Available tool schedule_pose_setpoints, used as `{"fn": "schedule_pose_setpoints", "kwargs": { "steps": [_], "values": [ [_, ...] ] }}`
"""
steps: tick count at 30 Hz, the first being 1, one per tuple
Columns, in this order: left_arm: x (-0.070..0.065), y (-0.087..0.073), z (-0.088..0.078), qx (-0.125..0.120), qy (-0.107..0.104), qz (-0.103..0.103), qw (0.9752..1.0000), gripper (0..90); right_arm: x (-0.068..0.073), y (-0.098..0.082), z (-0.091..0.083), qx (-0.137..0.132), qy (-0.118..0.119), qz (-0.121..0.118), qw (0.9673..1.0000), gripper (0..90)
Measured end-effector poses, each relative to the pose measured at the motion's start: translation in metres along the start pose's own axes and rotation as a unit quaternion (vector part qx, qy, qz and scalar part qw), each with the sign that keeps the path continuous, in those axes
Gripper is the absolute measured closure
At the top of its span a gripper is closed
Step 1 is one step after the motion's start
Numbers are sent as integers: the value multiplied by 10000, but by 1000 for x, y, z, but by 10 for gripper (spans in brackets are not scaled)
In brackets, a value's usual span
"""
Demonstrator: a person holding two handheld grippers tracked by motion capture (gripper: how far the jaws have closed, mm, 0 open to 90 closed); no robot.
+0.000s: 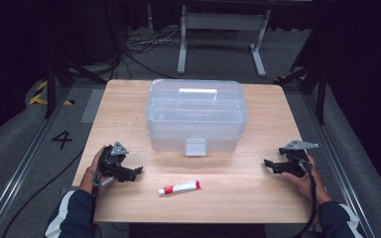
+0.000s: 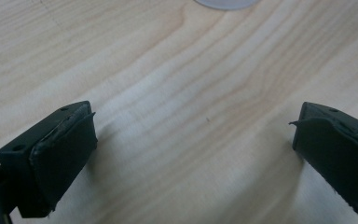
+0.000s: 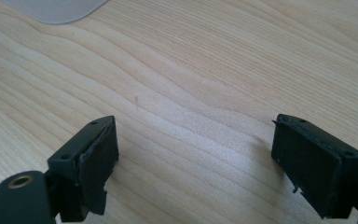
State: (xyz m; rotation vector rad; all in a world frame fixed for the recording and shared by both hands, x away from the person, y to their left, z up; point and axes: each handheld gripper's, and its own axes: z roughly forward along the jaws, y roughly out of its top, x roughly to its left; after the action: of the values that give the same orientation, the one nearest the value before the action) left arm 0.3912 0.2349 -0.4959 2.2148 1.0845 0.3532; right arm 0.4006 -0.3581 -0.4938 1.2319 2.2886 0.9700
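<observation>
**Both grippers low on the table, jaws spread**

I see my left hand resting near the table's front-left edge, its left gripper pointing inward toward the middle. My right hand sits at the front-right, right gripper also aimed inward. In both gripper views the jaws stand wide apart over bare wood, gripping nothing.

Count: one clear plastic box, lid shut, centred toward the far side; one white tube with a red cap lying flat near the front edge, between the grippers and closer to the left.
</observation>
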Motion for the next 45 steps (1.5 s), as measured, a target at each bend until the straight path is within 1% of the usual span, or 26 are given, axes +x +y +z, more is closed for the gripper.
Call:
{"fn": "schedule_pose_setpoints", "kwargs": {
  "steps": [1,3,6,8,9,14,15,17,18,20,22,24,27,31,33,36,39,41,43,45],
  "values": [
    [0,3,3,0,39,-24,10000,0,0,0,0,2,5,2,10000,148],
    [-1,8,8,-39,45,-35,10000,0,-1,1,0,36,32,-30,10000,148],
    [1,12,11,-9,-3,-1,10000,0,-2,0,-1,66,51,-44,10000,148],
    [1,13,11,-26,32,11,10000,0,-2,1,-1,70,58,-53,9999,147],
    [1,12,11,-14,5,-15,10000,0,-2,1,-1,73,69,-61,9999,147],
    [0,11,10,-13,0,-28,10000,0,-3,1,-1,82,105,-96,9999,147],
    [0,10,9,-12,-11,14,10000,0,-4,1,-1,85,123,-110,9998,148],
    [0,10,8,-5,-13,18,10000,0,-4,1,-2,93,139,-119,9998,150],
    [0,8,7,-8,-36,1,10000,1,-7,0,-2,74,141,-64,9999,167],
    [0,7,6,-23,-20,51,10000,1,-9,0,-3,49,143,-26,9999,177],
    [0,6,5,-4,-41,34,10000,2,-9,0,-3,56,134,-37,9999,176],
    [0,6,5,-30,3,42,10000,5,-8,0,-3,73,117,-68,9999,178],
    [-1,5,5,-34,-7,3,10000,5,-8,0,-3,70,158,-72,9998,186],
    [0,4,4,-22,-44,80,10000,5,-7,2,-4,69,172,-120,9998,207],
    [2,4,3,-12,-102,142,9998,5,-6,3,-6,13,163,-169,9997,214],
    [2,4,3,-12,-112,153,9998,5,-4,7,-11,-83,122,-202,9997,214],
    [2,4,3,-12,-112,152,9998,5,-1,12,-15,-141,21,-377,9992,238],
    [2,4,3,-12,-113,152,9998,5,0,15,-18,-273,82,-396,9988,244],
    [2,4,3,-12,-112,152,9998,5,2,17,-19,-292,64,-479,9984,244],
    [2,4,3,-11,-112,154,9998,5,3,20,-19,-302,110,-492,9983,246]
  ]
}}
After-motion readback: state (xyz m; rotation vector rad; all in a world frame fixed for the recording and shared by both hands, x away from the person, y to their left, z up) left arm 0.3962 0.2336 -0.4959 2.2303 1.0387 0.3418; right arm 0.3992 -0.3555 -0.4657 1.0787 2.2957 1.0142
